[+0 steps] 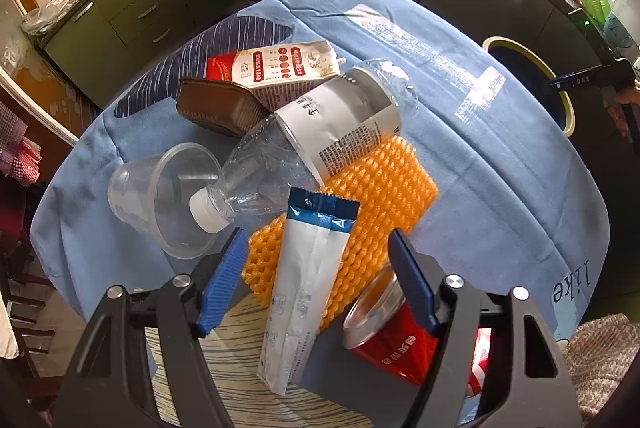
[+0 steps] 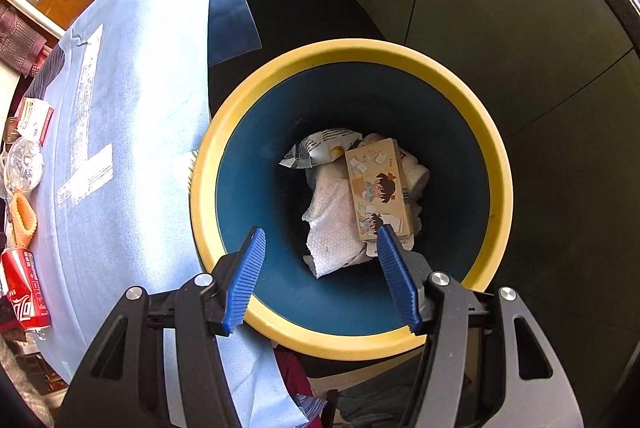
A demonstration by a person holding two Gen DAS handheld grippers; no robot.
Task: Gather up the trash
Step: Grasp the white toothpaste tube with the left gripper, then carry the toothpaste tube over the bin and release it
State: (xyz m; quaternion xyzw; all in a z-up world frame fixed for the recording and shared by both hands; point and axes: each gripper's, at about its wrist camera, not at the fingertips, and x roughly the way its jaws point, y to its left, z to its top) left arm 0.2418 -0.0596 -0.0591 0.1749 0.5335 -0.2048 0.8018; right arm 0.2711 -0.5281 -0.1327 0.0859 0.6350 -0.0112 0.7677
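My left claw (image 1: 316, 276) stands open astride the white sachet (image 1: 304, 288) on the table (image 1: 500, 168); right claw (image 2: 320, 276) open, empty, above the bin (image 2: 348, 344).

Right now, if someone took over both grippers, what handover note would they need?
Left gripper: open, straddling the white-and-blue sachet on orange foam netting.
Right gripper: open, empty, over the yellow-rimmed blue bin.
Done: cartoon-printed carton and white wrappers binned.
Left on the blue tablecloth: sachet, netting, clear plastic bottle, clear cup, red can, milk pouch, brown tray.
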